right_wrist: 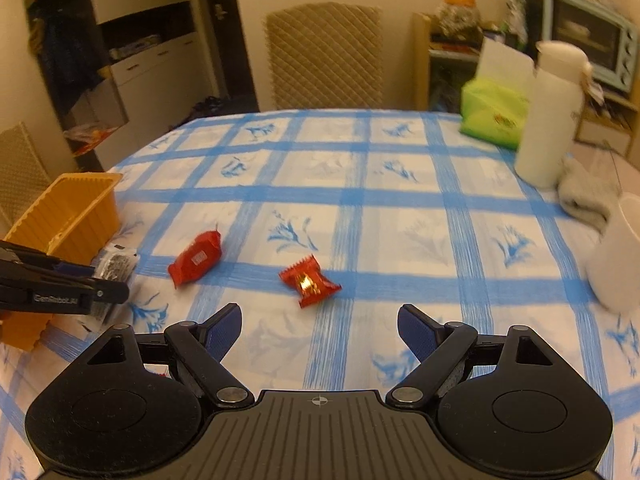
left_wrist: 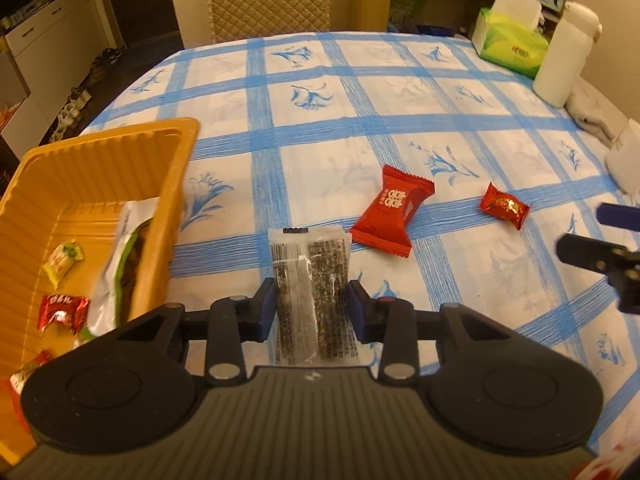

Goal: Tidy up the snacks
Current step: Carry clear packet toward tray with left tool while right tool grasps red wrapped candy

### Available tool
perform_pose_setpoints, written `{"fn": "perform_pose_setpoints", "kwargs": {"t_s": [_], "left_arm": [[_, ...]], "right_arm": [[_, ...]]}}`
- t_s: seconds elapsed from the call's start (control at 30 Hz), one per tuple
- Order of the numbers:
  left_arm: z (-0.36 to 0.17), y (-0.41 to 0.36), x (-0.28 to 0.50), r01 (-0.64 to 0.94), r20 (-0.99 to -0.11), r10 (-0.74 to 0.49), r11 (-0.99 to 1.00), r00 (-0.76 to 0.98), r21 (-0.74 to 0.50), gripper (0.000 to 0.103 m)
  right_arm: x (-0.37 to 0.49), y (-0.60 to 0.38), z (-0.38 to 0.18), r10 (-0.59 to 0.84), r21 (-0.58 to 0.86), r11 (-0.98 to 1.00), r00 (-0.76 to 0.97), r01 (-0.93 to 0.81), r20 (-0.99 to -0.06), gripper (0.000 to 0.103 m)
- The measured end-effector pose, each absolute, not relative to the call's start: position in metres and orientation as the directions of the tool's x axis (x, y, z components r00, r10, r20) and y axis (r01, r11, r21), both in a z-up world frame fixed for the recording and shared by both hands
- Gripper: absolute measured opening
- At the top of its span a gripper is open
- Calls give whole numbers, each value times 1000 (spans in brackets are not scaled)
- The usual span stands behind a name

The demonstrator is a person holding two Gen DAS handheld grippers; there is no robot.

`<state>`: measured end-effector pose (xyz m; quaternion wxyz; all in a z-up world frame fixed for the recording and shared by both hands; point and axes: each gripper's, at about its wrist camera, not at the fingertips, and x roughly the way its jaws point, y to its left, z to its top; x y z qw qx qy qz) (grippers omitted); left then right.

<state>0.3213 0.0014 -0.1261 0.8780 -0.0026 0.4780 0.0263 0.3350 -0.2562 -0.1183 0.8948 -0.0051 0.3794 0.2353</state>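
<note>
- The orange tray (left_wrist: 100,148) at the left edge of the tabletop (left_wrist: 400,140) already holds part of the job: a yellow-green candy (left_wrist: 64,258), a red foil candy (left_wrist: 62,314), a large green-and-white packet (left_wrist: 124,264), and one more wrapper at its near end.
- My left hand-held gripper (left_wrist: 312,304) has its pads on either side of the clear packet of dark snack (left_wrist: 310,280), which seems lightly gripped just right of the tray. I judge this one is next to go in.
- My right hand-held gripper (right_wrist: 320,330) is spread wide and holds nothing, hovering just near of the small red foil candy (right_wrist: 310,284).
- The bigger red packet (left_wrist: 392,212) lies loose between the clear packet and that small candy.
- So roughly half done by my reckoning: three snacks remain outside the tray.
</note>
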Motion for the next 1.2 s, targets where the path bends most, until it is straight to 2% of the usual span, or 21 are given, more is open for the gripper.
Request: {"fn": "perform_pose_setpoints", "kwargs": {"t_s": [0.13,0.23,0.33,0.47,0.6,0.7,0.73,0.8,0.83,1.2], "left_arm": [[-116,7,311,-68,-831,44,998,555,8,35],[-112,11,305,-80,-828,44,997,558,-1,35],[-108,13,299,-88,-826,47,996,562,-3,35],[-103,17,292,-101,-821,52,995,568,-6,35],[-99,21,286,-111,-818,59,994,572,-6,35],[-96,22,283,-114,-816,60,993,575,-8,35],[-95,22,282,-114,-815,59,993,576,-9,35],[-94,22,280,-113,-814,57,994,579,-10,35],[-92,22,278,-112,-812,55,994,581,-13,35],[-69,22,258,-87,-783,16,995,622,-48,35]], "right_arm": [[348,-249,-124,449,127,857,601,-500,-662,85],[361,-243,-131,469,105,828,578,-551,-668,65],[373,-236,-141,455,66,815,564,-576,-689,61],[381,-230,-148,457,44,792,542,-609,-705,50],[385,-222,-152,448,23,779,532,-626,-718,45],[386,-218,-155,445,26,776,518,-630,-730,37],[386,-218,-156,445,28,775,512,-632,-735,28],[384,-216,-157,431,18,778,513,-628,-742,26],[382,-217,-156,434,24,779,513,-626,-740,21],[338,-232,-117,476,153,828,531,-540,-701,21]]}}
